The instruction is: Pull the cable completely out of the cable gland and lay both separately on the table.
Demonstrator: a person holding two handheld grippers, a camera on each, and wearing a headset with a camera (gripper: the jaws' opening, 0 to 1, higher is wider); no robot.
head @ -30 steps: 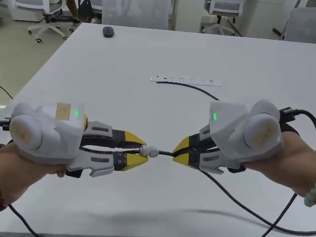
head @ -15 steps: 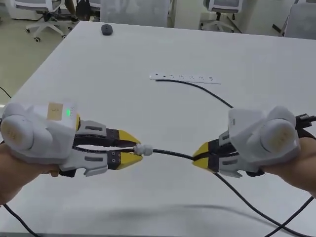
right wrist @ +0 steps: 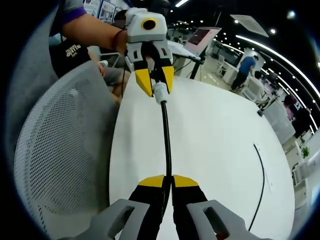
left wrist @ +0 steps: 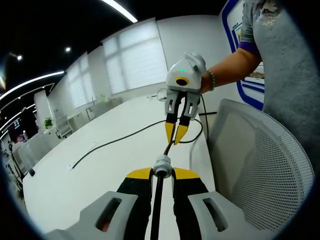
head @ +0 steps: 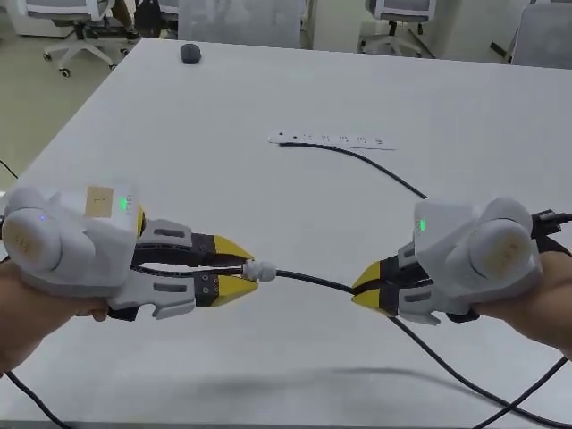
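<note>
Above the near part of the white bench [head: 268,197], the left tongs [head: 248,271] are clenched on the white cable gland [head: 261,270]. The right tongs [head: 359,288] grip the black cable [head: 313,280], which spans the 2 and enters the gland. Farther off lies a power strip [head: 326,140], then a mouse [head: 189,54].

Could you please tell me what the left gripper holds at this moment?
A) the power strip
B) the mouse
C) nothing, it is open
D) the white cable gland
D: the left gripper is shut on the white cable gland, while the right gripper pinches the black cable farther along.
</note>
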